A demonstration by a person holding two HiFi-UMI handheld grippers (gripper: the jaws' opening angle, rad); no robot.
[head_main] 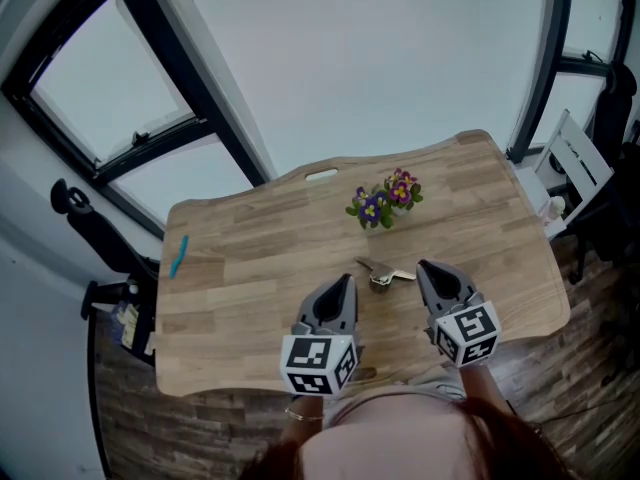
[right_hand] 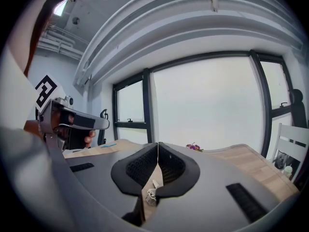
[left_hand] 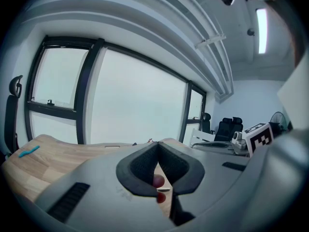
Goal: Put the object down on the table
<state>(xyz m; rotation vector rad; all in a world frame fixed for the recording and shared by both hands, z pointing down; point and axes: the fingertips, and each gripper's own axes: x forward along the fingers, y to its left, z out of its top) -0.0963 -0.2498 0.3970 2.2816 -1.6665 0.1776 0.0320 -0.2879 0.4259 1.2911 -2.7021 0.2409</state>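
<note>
A small silver metal tool (head_main: 385, 274) lies flat on the wooden table (head_main: 250, 268), in front of the flower pot. My left gripper (head_main: 349, 279) hovers just left of it and my right gripper (head_main: 422, 265) just right of it, both pointing away from me. Each gripper is shut, with its jaws meeting at the tip and nothing between them. In the left gripper view the left gripper (left_hand: 157, 144) points up toward the windows. In the right gripper view, the right gripper (right_hand: 158, 144) is shut and the metal tool (right_hand: 151, 195) shows on the table below the jaws, free of them.
A small pot of purple and pink flowers (head_main: 385, 203) stands behind the tool. A blue pen (head_main: 178, 256) lies near the table's left edge. A white folding chair (head_main: 575, 158) stands at the right, and a black office chair (head_main: 85, 223) at the left. Windows lie beyond the table.
</note>
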